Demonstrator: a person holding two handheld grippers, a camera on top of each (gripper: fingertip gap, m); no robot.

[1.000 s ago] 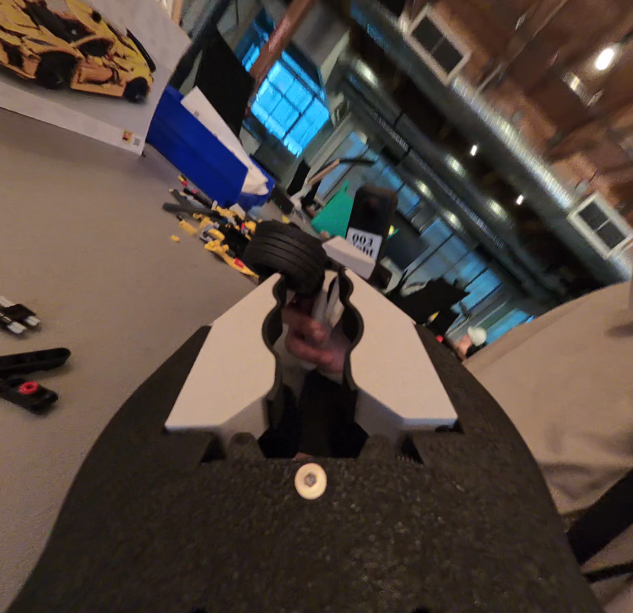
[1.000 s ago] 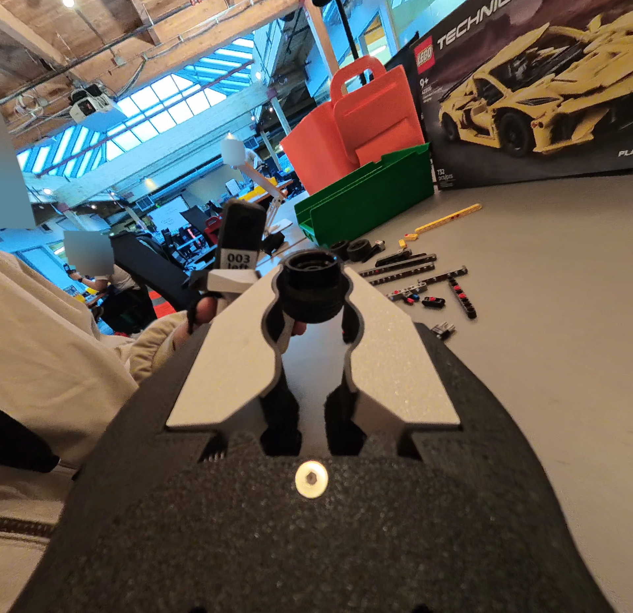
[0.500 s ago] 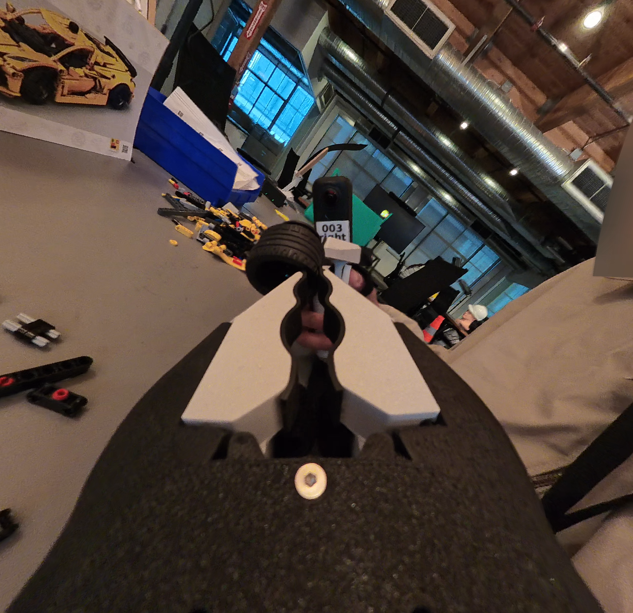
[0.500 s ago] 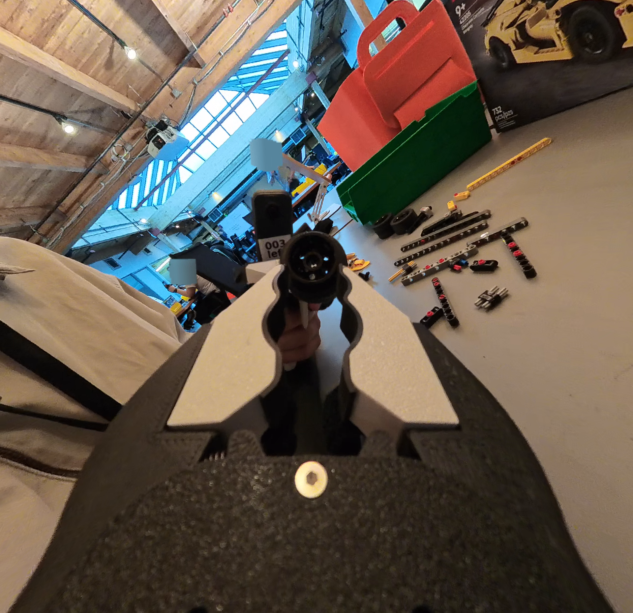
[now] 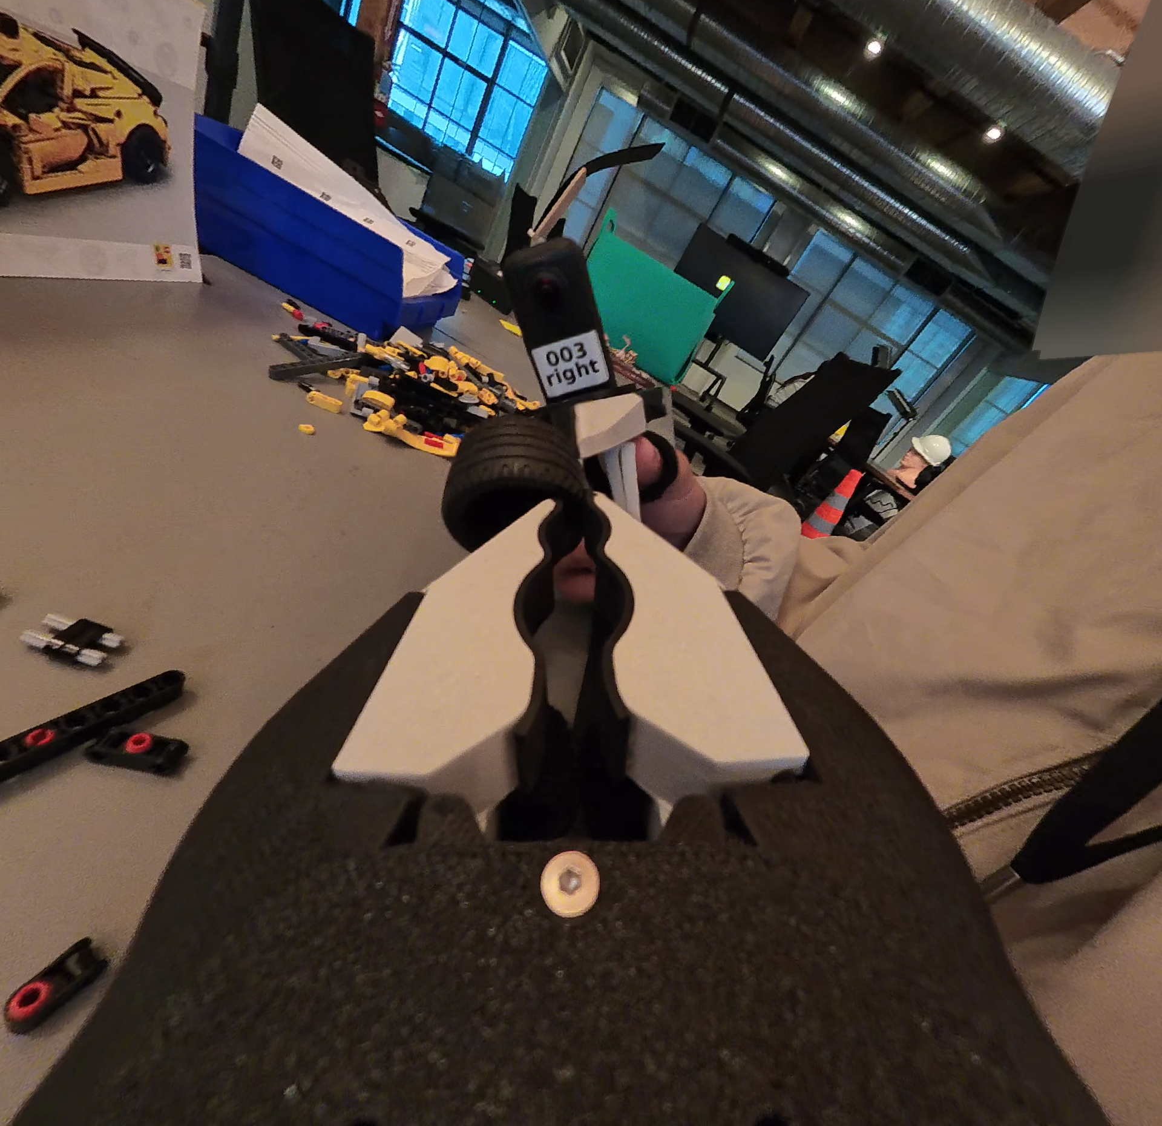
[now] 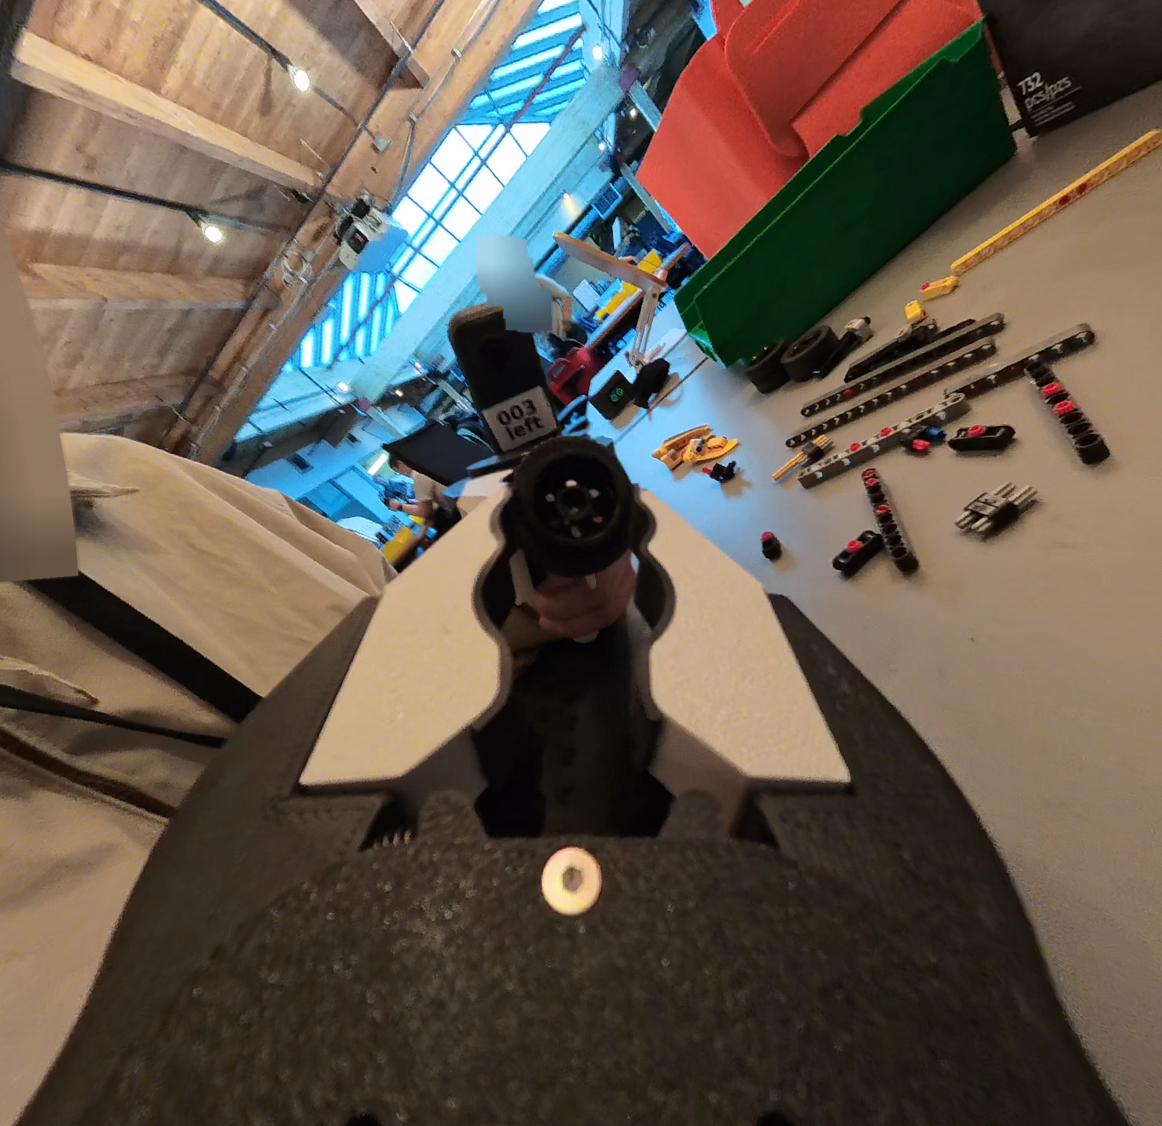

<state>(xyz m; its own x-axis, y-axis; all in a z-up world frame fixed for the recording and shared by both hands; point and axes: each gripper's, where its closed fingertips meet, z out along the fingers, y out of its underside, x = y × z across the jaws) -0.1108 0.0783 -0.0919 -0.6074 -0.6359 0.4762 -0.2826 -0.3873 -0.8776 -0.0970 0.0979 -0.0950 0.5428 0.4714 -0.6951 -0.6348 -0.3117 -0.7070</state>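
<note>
We log the left hand-held gripper (image 5: 569, 517) nearly closed, nipping a black rubber tyre (image 5: 512, 489) by its edge, and the right hand-held gripper (image 6: 569, 523) clamped around a black wheel hub (image 6: 571, 506), both raised above the tabletop (image 5: 157, 498) near scattered beams (image 6: 905, 397).

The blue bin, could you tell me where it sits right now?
In the left wrist view the blue bin stands on the table at upper left, between the car box and the yellow brick pile.
</note>
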